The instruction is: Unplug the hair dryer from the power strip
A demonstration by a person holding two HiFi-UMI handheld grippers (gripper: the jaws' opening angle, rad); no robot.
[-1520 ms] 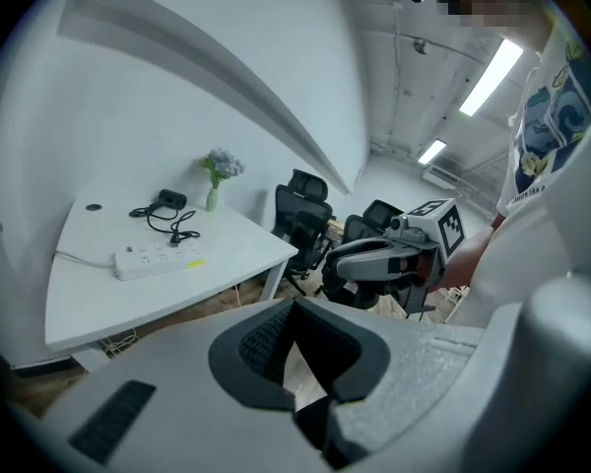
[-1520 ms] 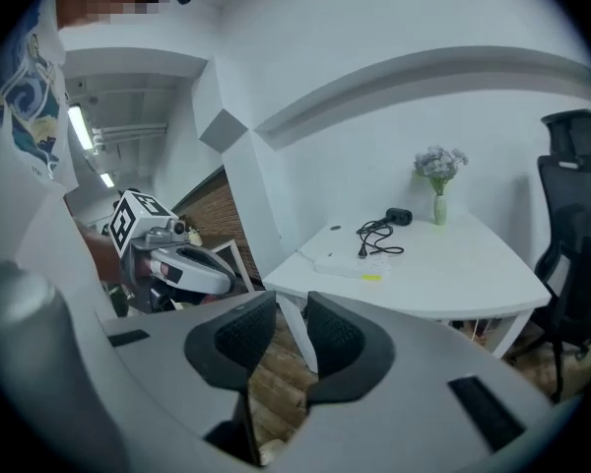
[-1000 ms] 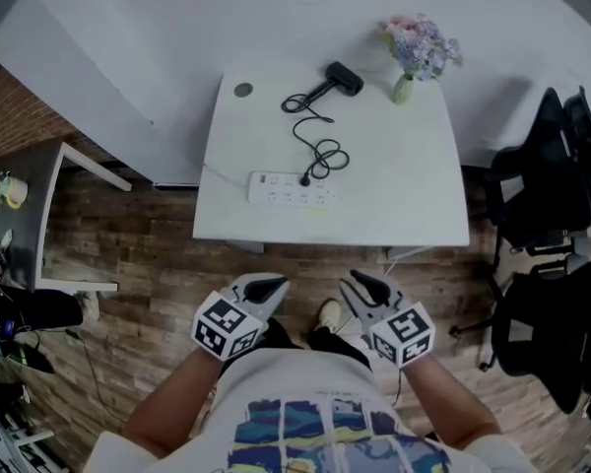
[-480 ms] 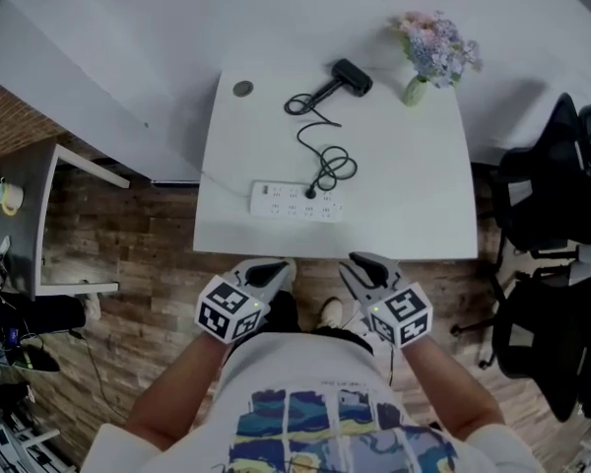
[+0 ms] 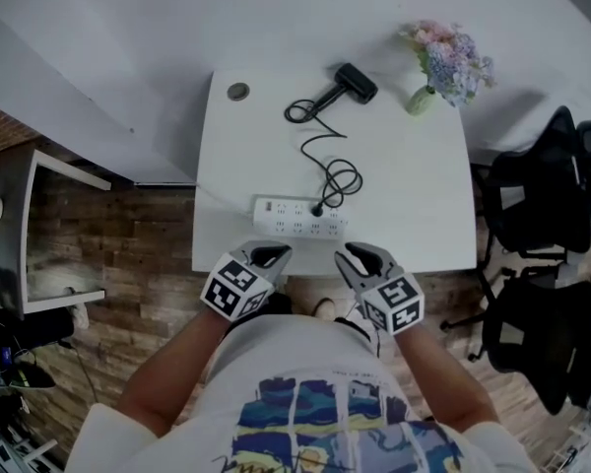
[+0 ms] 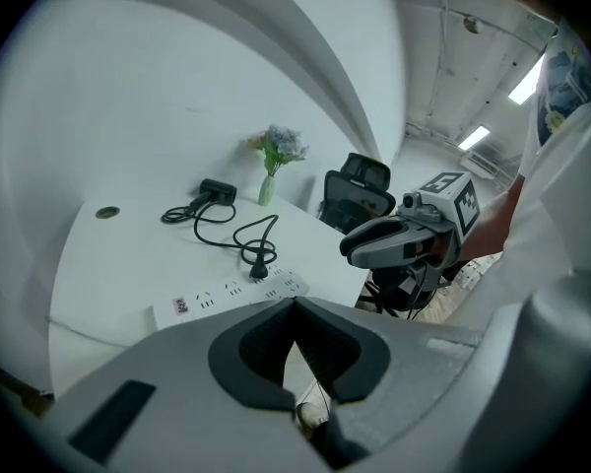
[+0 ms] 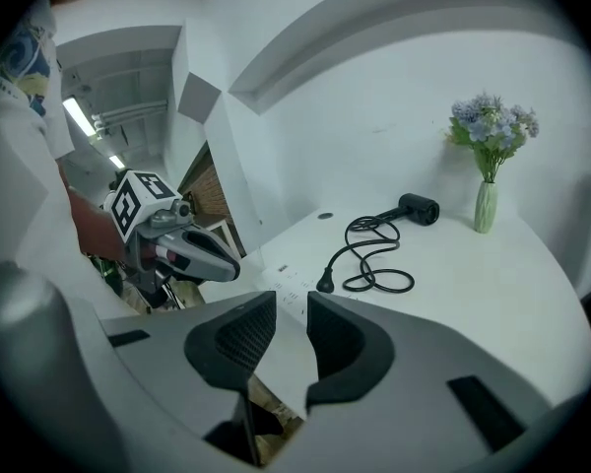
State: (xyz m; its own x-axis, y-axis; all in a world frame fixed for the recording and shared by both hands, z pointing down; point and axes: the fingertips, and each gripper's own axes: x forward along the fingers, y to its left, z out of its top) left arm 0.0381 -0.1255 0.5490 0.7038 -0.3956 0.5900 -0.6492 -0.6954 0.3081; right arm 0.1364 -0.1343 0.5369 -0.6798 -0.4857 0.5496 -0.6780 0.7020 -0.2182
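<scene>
A white power strip [image 5: 298, 216] lies near the front edge of the white table [image 5: 414, 215], with a black plug [image 5: 317, 209] in it. The plug's black cord [image 5: 330, 156] loops back to the black hair dryer [image 5: 350, 84] at the far side. My left gripper [image 5: 266, 257] hovers at the table's front edge, just short of the strip, with its jaw tips together and nothing between them. My right gripper [image 5: 360, 259] hangs beside it, open and empty. The right gripper view shows the plug [image 7: 325, 284] and the dryer [image 7: 419, 208] ahead.
A small vase of flowers [image 5: 443, 62] stands at the table's back right corner, and a round grommet [image 5: 238, 92] is at its back left. Black office chairs [image 5: 542, 195] stand to the right. A low side table [image 5: 49, 225] stands to the left over the wooden floor.
Both grippers have moved forward from over the floor to the table's front edge, a little lower. The strip, plug and dryer lie as before.
</scene>
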